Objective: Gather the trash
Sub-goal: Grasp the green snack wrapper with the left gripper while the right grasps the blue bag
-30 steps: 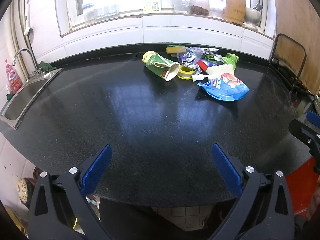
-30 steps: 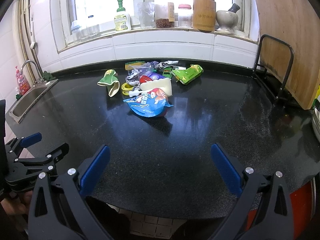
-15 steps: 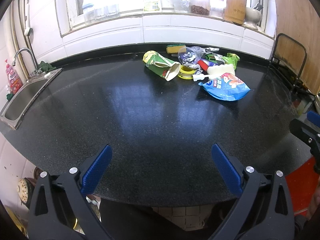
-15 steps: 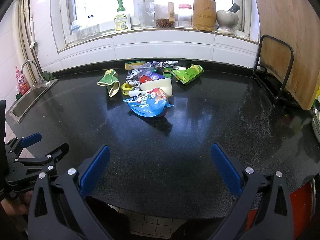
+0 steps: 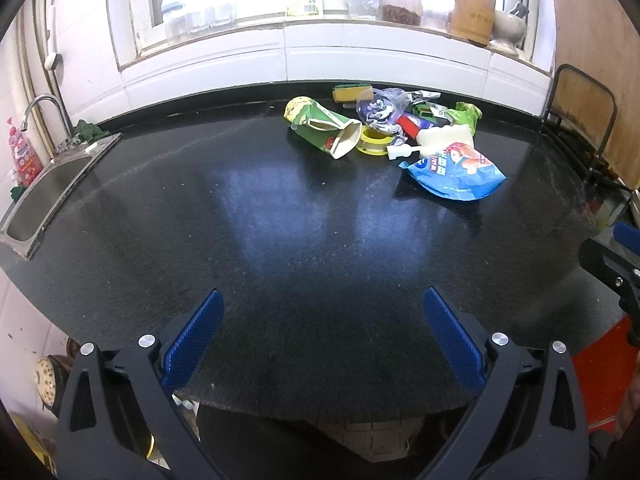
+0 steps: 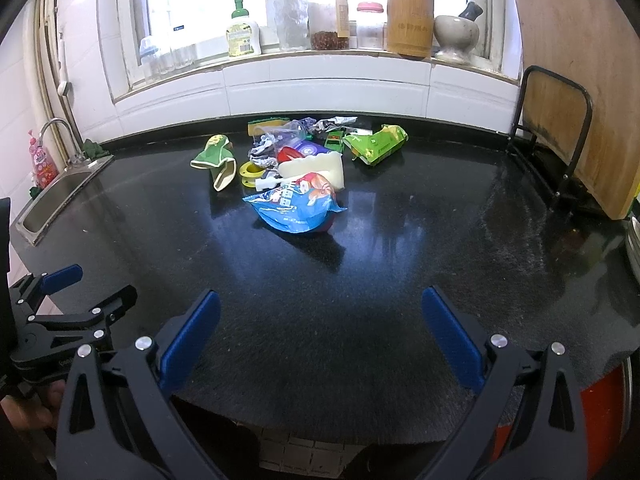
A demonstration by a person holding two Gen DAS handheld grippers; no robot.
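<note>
A heap of trash lies at the back of the black counter (image 5: pixel 280 240): a blue snack bag (image 5: pixel 454 172) (image 6: pixel 296 206), a green paper cup (image 5: pixel 320 126) (image 6: pixel 218 158), a yellow tape ring (image 5: pixel 374 140) (image 6: pixel 250 170), a white bottle (image 5: pixel 436 138) (image 6: pixel 316 168), a green wrapper (image 6: pixel 376 144) and crumpled plastic (image 5: pixel 380 106). My left gripper (image 5: pixel 320 340) is open and empty over the counter's front edge, far from the heap. My right gripper (image 6: pixel 318 340) is open and empty, also at the front edge. The left gripper also shows in the right wrist view (image 6: pixel 86 292).
A steel sink (image 5: pixel 44 196) with a tap sits at the left end. A black wire rack (image 6: pixel 552 148) and a wooden board stand at the right. Bottles, jars and a utensil holder (image 6: pixel 408 24) line the window sill. A sponge (image 5: pixel 352 92) lies behind the heap.
</note>
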